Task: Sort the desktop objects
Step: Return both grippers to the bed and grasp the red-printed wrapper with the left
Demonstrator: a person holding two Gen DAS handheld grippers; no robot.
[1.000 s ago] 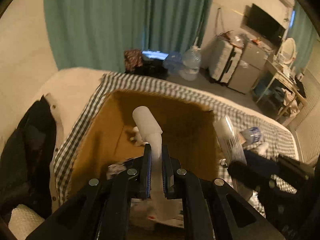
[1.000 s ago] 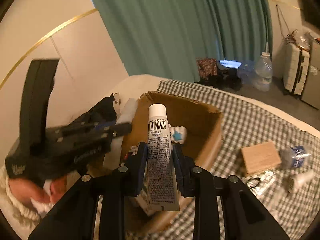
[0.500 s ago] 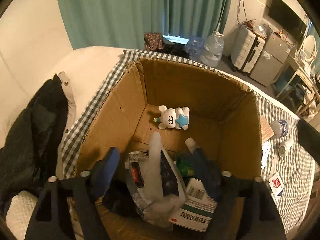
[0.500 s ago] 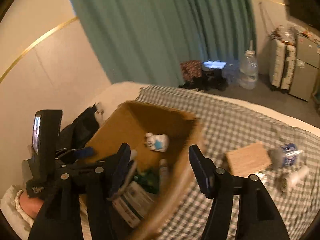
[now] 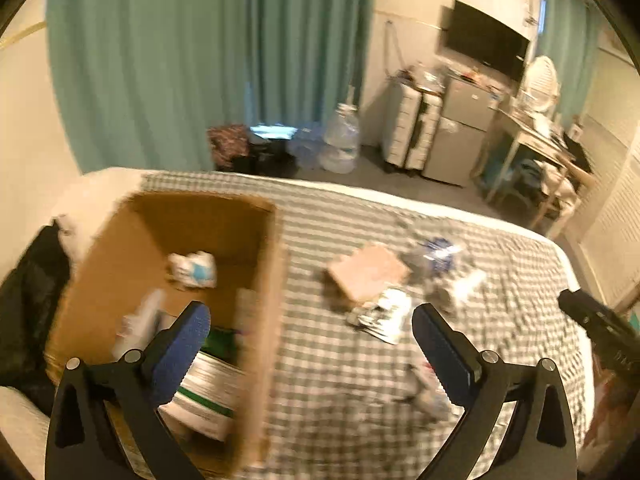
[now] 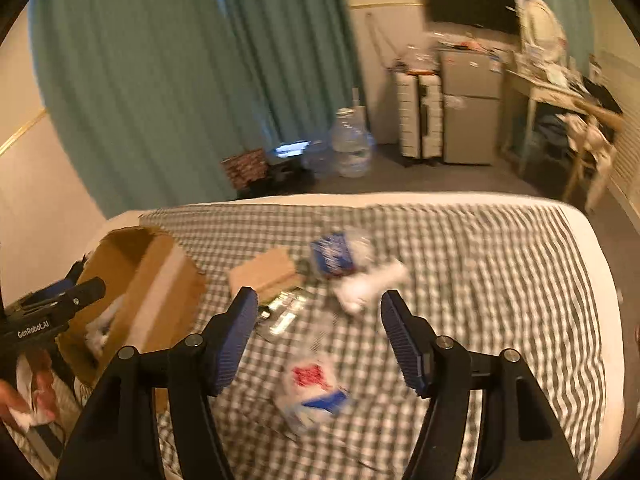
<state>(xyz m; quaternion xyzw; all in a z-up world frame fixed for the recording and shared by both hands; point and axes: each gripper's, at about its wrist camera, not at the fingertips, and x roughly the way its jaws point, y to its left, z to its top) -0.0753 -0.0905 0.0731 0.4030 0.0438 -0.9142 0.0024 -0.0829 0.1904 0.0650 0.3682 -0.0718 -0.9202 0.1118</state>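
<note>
An open cardboard box [image 5: 264,280] stands at the left on the checked cloth [image 5: 360,400]; it also shows in the right wrist view [image 6: 160,280]. Inside lie a white star toy [image 5: 192,268], a white tube [image 5: 138,324] and a printed carton [image 5: 204,392]. Loose items lie on the cloth: a flat brown box [image 6: 264,272], a crumpled blue-label bottle [image 6: 336,254], a white bottle [image 6: 372,284], a clear packet with red and blue print [image 6: 316,388]. My left gripper [image 5: 312,344] is open and empty over the box's right wall. My right gripper [image 6: 316,332] is open and empty above the loose items.
A black jacket [image 5: 28,292] lies left of the box. The bed's far edge [image 6: 400,198] drops to the floor, where a water jug [image 6: 352,144], suitcases and a small fridge [image 6: 472,108] stand. Both views are motion-blurred.
Both grippers let go of their tubes into the box and opened. Both have swung right, away from the box toward the loose items.
</note>
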